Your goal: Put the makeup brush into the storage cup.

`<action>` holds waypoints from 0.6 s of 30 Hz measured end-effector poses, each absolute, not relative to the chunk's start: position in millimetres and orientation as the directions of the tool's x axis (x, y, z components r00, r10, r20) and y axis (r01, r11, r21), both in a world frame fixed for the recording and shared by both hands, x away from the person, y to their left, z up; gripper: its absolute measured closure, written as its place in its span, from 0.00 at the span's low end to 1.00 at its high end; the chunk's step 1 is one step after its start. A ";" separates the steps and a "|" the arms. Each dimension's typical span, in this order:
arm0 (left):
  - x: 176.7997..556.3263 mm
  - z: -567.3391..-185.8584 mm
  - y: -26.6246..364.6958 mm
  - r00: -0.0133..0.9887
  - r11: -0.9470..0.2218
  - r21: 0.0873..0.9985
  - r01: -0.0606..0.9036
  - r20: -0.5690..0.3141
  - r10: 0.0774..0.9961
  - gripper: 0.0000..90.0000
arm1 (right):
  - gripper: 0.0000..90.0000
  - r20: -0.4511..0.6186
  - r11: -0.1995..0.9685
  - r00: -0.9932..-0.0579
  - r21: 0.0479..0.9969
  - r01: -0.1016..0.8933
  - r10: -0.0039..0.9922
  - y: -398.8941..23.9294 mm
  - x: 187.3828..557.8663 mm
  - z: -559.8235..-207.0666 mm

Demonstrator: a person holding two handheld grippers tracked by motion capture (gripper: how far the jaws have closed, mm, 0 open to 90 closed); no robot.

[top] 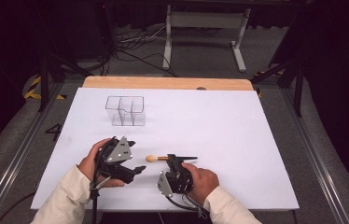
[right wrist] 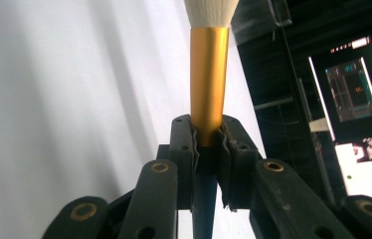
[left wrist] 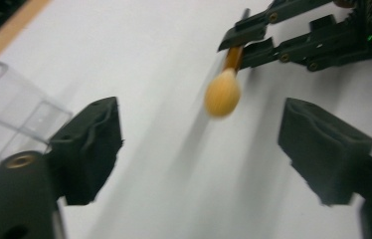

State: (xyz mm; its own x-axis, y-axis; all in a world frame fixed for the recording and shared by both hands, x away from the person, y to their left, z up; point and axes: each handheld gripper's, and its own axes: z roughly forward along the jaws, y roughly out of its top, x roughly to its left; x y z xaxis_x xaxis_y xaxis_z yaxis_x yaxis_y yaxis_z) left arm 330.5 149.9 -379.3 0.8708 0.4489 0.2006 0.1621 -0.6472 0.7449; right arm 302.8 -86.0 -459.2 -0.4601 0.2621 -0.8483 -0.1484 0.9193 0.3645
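A makeup brush lies level just over the white table, with its tan bristle head (top: 151, 158) to the left and its black handle end (top: 192, 157) to the right. My right gripper (top: 171, 159) is shut on the brush's gold ferrule (right wrist: 208, 74), which runs up from the jaws to the pale bristles (right wrist: 211, 10). My left gripper (top: 139, 169) is open beside the bristle head (left wrist: 222, 94); the head floats beyond its spread pads (left wrist: 94, 144) without touching them. The right gripper's jaws (left wrist: 253, 42) clamp the ferrule there too.
A clear plastic organiser (top: 125, 111) with several compartments stands toward the back left of the white sheet (top: 219, 121); its corner (left wrist: 5, 114) is left of my left jaw. A wooden strip (top: 168, 83) edges the far side. Cables and a metal stand lie on the floor beyond.
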 end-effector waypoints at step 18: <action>301.1 -451.9 252.2 0.708 -0.334 0.914 0.229 0.079 0.702 0.05 | 0.88 -0.657 0.765 -0.557 0.641 -0.059 0.507 -115.8 321.1 -443.0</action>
